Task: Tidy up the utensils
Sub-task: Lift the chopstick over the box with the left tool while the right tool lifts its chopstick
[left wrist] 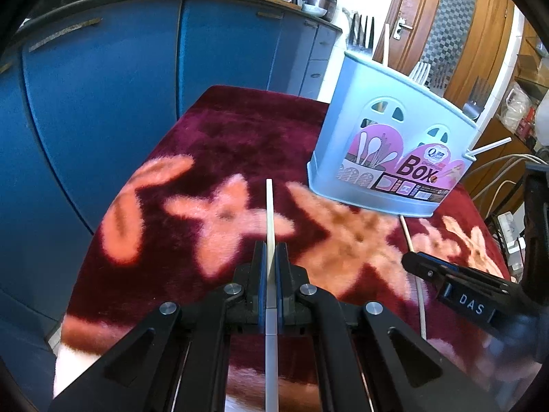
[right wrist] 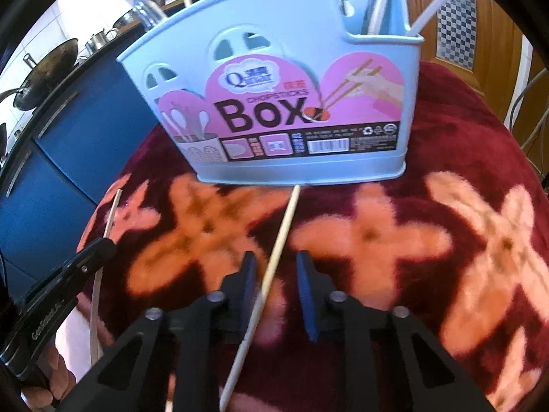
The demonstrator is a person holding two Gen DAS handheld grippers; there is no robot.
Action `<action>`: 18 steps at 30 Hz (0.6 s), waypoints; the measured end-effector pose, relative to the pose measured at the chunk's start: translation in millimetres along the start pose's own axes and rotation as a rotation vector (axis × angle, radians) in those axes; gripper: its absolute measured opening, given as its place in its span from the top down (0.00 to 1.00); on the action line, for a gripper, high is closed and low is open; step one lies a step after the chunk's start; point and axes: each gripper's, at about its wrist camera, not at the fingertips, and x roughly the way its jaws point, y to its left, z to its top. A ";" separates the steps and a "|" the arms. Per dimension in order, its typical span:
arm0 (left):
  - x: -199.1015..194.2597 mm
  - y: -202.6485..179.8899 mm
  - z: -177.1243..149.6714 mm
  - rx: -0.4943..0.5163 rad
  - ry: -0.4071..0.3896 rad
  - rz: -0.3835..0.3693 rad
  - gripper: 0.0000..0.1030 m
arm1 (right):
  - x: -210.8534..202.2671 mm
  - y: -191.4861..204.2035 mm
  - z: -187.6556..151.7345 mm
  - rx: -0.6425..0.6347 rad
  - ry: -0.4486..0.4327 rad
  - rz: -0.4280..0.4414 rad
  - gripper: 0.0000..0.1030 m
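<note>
Left gripper (left wrist: pixel 270 257): pads clamped on a pale chopstick (left wrist: pixel 269 213), which pokes out ahead.
Ahead-right of it: blue utensil box (left wrist: pixel 391 147) on the red floral cloth (left wrist: pixel 219 144).
Right gripper (right wrist: pixel 276 271): jaws narrowly apart, second chopstick (right wrist: pixel 271 261) lying on the cloth between them, pads not pressing.
Straight ahead: the box, chopstick tip touching its base.

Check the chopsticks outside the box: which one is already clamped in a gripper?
The white chopstick in the left gripper, pads shut on it. The other chopstick lies on the blanket between the right gripper's pads, not yet pinched.
</note>
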 end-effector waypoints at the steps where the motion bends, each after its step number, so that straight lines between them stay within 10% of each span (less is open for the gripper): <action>1: -0.9 -1.1 0.0 0.001 -0.001 -0.001 0.97 | -0.8 -2.5 -0.1 0.005 0.000 0.007 0.87; 18: -31.4 -23.3 9.0 0.009 -0.059 -0.116 0.97 | -62.0 -13.3 -13.1 0.035 -0.161 0.155 0.94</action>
